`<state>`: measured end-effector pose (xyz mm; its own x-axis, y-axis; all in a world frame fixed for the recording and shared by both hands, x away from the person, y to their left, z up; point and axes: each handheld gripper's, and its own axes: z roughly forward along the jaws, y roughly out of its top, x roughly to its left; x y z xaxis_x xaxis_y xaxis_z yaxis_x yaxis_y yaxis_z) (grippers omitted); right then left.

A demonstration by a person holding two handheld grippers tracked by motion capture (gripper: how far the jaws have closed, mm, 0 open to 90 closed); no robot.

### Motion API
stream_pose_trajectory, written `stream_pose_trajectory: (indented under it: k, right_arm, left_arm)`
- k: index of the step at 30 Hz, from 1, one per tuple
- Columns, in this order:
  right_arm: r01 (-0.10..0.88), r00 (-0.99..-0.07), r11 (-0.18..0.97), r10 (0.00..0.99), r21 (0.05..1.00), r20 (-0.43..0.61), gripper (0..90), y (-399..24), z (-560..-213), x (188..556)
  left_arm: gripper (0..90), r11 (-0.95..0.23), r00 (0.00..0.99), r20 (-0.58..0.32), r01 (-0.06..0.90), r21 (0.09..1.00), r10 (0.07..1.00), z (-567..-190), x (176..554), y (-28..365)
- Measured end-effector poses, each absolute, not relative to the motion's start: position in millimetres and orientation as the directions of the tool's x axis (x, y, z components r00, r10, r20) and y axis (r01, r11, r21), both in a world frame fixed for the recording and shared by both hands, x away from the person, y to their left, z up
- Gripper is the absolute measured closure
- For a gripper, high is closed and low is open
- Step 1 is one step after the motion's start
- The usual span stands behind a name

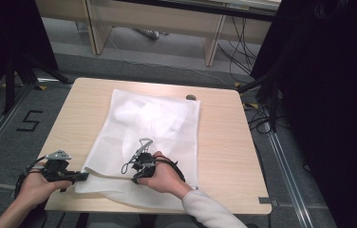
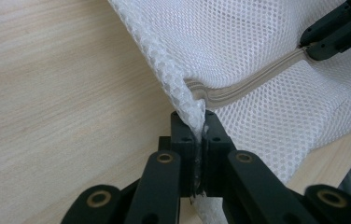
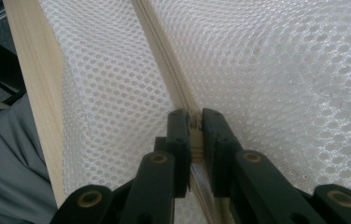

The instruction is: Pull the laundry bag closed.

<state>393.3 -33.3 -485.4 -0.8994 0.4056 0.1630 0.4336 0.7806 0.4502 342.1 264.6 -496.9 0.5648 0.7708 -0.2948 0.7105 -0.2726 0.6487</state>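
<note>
A white mesh laundry bag lies flat on the wooden table, something white showing through it. A beige zipper runs along its near part. My left gripper is shut on the bag's left corner, next to the zipper's end. My right gripper is shut on the zipper further along, pinching what looks like the slider. In the left gripper view the right gripper appears at the top right on the zipper line.
A small dark object lies at the table's far edge beyond the bag. The table's near edge runs close beside the bag. Bare wood lies left of the bag. Desk legs and cables stand behind the table.
</note>
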Motion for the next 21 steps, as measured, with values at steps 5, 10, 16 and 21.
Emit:
stream_pose_trajectory:
  k: [5, 10, 16, 21]
  right_arm:
    - [0.434, -0.899, 0.783, 0.405, 0.446, 0.164, 82.7, -34.6, -484.3, 393.2]
    - [0.439, -0.897, 0.778, 0.412, 0.45, 0.162, 82.7, -36.2, -483.9, 392.9]
    - [0.453, -0.89, 0.773, 0.42, 0.445, 0.176, 82.7, -38.7, -483.7, 392.4]
    - [0.443, -0.895, 0.775, 0.413, 0.45, 0.17, 82.7, -39.3, -483.9, 392.7]
  left_arm:
    - [85.6, -0.282, 0.566, -0.294, 0.716, 0.639, 0.77, -495.9, 342.2, 265.2]
    - [85.7, -0.272, 0.564, -0.295, 0.711, 0.648, 0.771, -496.9, 342.0, 264.4]
    - [85.7, -0.273, 0.566, -0.295, 0.71, 0.648, 0.77, -497.0, 342.2, 264.4]
    - [85.6, -0.273, 0.565, -0.293, 0.71, 0.649, 0.772, -496.8, 342.0, 264.6]
